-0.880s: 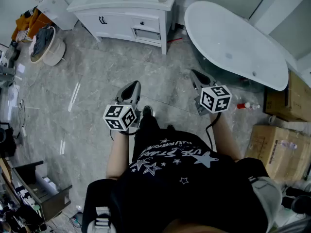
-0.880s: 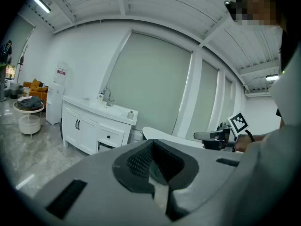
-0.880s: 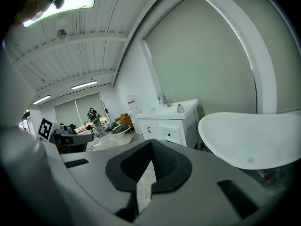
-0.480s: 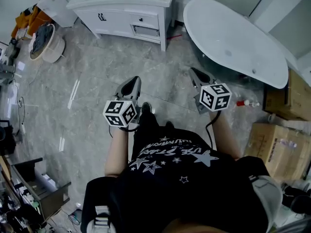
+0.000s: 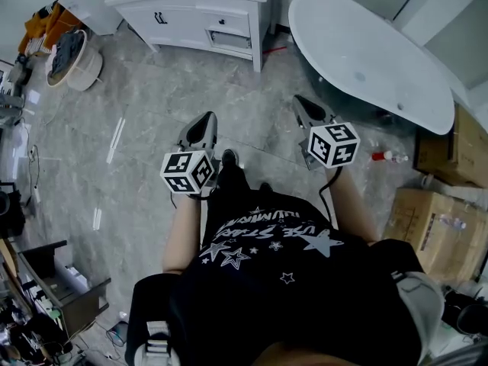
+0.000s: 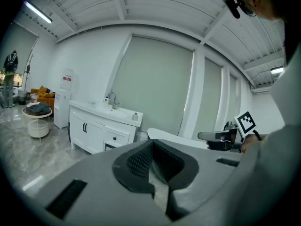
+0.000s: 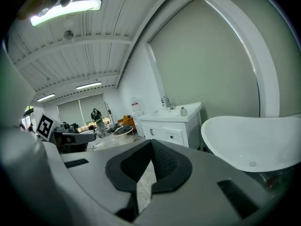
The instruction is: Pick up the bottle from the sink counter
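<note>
The bottle (image 6: 135, 117) stands at the right end of the sink counter (image 6: 101, 112), well apart from me, with nothing touching it. Vs half a sec ago, counter and bottle have slid up to the top edge of the head view, but the grippers look no nearer. So I judge the approach is hardly begun. Left gripper (image 5: 203, 124) and right gripper (image 5: 303, 104) both have jaws together, empty. No label is readable on the bottle, and the shirt (image 5: 267, 239) print is too warped to read.

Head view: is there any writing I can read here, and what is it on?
Black star-printed T-shirt: white lettering, too blurred to quote.
Brown cardboard box: label too small to read.
White cube with black square markers: patterns, no words.
</note>
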Demonstrator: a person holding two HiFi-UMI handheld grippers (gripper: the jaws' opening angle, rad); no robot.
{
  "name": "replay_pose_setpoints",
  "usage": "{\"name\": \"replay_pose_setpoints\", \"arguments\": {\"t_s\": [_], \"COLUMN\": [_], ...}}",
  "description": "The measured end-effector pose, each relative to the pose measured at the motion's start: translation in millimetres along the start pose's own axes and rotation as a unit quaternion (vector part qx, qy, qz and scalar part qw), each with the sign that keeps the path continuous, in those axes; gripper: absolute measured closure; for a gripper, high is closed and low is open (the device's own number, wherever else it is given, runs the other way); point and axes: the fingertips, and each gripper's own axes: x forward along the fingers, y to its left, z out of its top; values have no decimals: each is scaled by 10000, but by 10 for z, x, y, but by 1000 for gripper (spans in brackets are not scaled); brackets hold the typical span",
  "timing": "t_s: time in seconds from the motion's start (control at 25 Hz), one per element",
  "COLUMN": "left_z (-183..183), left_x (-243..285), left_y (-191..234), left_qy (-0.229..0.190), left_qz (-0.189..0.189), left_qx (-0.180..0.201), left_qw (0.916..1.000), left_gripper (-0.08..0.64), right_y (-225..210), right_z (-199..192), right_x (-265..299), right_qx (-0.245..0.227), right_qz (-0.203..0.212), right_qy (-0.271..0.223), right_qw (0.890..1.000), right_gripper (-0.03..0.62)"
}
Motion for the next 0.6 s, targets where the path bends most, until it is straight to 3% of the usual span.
{"name": "replay_pose_setpoints", "arguments": {"t_s": [0.2,0.6], "left_z": [31,224], "left_x": [118,816], "left_y": [135,945], "left_qy": [3,118], "left_qz": [12,-92], "left_qx": [192,3], "left_qw": [9998,9999], "left_gripper": [551,551], "right_y": [-32,-237], "right_z": [-16,227], "right_x": [199,1045], "right_qx": [68,24], "right_qz": [-173,-397], "right_qy": [70,162], "right_qw": [9998,9991], "right_gripper": [586,586]}}
